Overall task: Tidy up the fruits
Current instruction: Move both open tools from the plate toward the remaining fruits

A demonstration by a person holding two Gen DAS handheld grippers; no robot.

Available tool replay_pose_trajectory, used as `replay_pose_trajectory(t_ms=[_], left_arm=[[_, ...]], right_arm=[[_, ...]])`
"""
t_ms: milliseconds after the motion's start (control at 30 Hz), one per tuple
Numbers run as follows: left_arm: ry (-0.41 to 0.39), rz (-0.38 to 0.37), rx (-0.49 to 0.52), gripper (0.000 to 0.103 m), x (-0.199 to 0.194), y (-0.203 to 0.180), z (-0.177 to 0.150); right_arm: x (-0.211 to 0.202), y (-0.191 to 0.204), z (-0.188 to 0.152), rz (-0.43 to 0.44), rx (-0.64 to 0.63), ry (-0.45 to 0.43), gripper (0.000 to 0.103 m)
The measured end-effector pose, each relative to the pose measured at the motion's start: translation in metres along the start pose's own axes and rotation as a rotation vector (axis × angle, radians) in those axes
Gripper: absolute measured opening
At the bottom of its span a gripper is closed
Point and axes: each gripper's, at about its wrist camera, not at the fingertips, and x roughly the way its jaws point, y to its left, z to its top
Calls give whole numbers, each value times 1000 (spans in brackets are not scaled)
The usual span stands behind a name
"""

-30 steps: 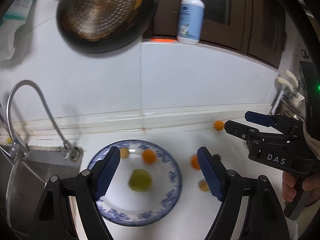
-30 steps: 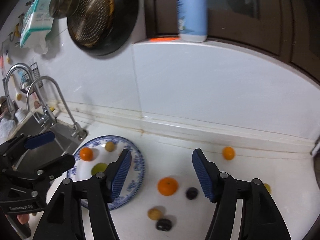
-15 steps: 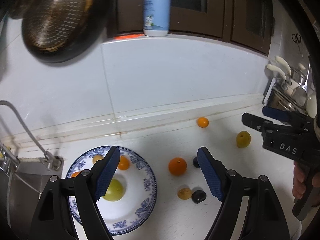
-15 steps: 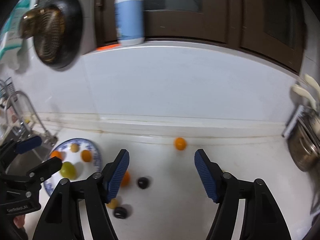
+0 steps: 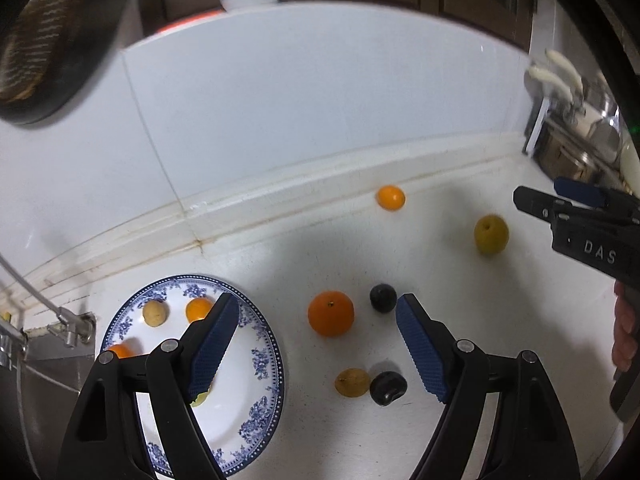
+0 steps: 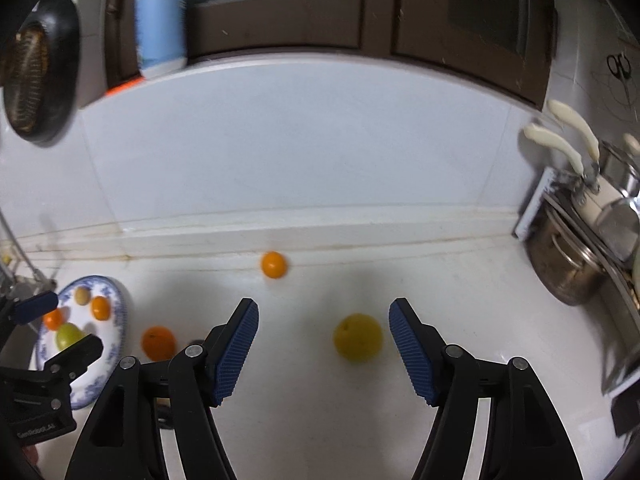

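Fruit scattered over the white counter point(image 5: 500, 340)
Both jaws gape empty: left hand-held gripper point(image 5: 318, 342) above the orange point(image 5: 331, 318), right hand-held gripper point(image 6: 324, 344) near the yellow fruit point(image 6: 357, 336)

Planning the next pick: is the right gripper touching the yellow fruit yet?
Apart. The right wrist view shows bare counter between the yellow fruit and both pads of the right gripper.

Place: we take this for a home kitchen.
Worktop: we see a white counter point(image 6: 440, 280) against a tiled wall point(image 6: 300, 140).
Sink: a tap point(image 5: 24, 292) and steel basin point(image 5: 36, 364) sit at the left.
Cookware: a dark pan point(image 6: 40, 68) hangs up; steel pots point(image 6: 568, 260) stand right.
Storage: dark wooden cabinets point(image 6: 360, 0) above.
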Motion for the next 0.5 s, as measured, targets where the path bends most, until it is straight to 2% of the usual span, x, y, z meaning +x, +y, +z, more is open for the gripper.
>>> replay_pose_trajectory(t_ms=[267,367,500], left_arm=[[166,-5,81,80,36,-5,26],[227,-44,64,80,47,-5,37],[275,-116,26,80,60,-7,48]], right_arm=[[46,-1,22,-40,-93,164,68],[61,-4,34,-41,-102,249,68],[68,-5,40,-55,-116,300,68]])
